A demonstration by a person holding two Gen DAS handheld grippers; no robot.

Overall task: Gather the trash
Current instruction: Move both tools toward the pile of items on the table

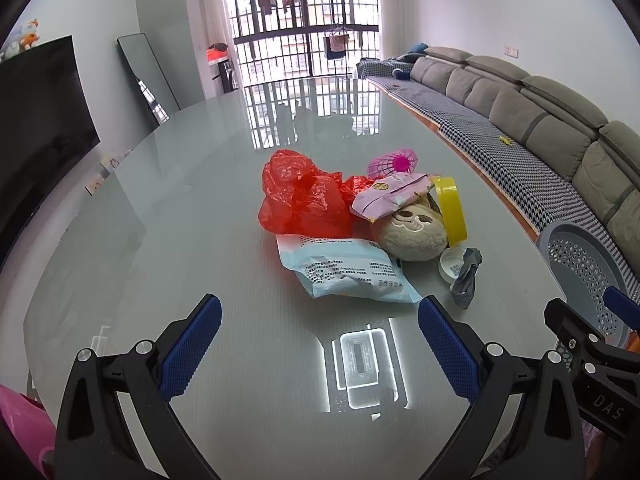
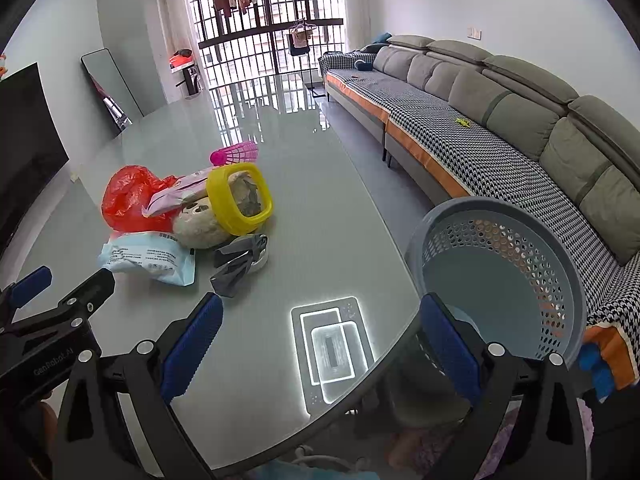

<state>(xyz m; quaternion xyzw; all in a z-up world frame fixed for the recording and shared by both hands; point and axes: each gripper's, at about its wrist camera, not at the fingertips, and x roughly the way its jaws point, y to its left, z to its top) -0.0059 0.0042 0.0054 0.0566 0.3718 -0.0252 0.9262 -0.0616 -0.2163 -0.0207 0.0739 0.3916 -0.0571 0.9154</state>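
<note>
A pile of trash sits mid-table: a red plastic bag (image 1: 300, 196) (image 2: 130, 198), a light blue wrapper (image 1: 348, 272) (image 2: 150, 258), a pink packet (image 1: 390, 198) (image 2: 176, 194), a beige plush (image 1: 412, 234) (image 2: 200, 226), a yellow ring lid (image 1: 452, 210) (image 2: 240, 200), a grey rag (image 1: 466, 276) (image 2: 238, 264) and a pink shuttlecock (image 1: 394, 162) (image 2: 236, 154). My left gripper (image 1: 320, 348) is open, just short of the blue wrapper. My right gripper (image 2: 320, 348) is open over the table's near right edge, beside the grey perforated basket (image 2: 516, 280) (image 1: 588, 272). Neither holds anything.
The glossy grey table (image 1: 180, 216) (image 2: 304, 216) reflects a ceiling light. A long grey sofa (image 2: 500, 120) (image 1: 532, 128) runs along the right. A dark TV (image 1: 40, 128) and a leaning mirror (image 1: 148, 76) stand at the left. Something pink (image 1: 20, 428) lies by the near left corner.
</note>
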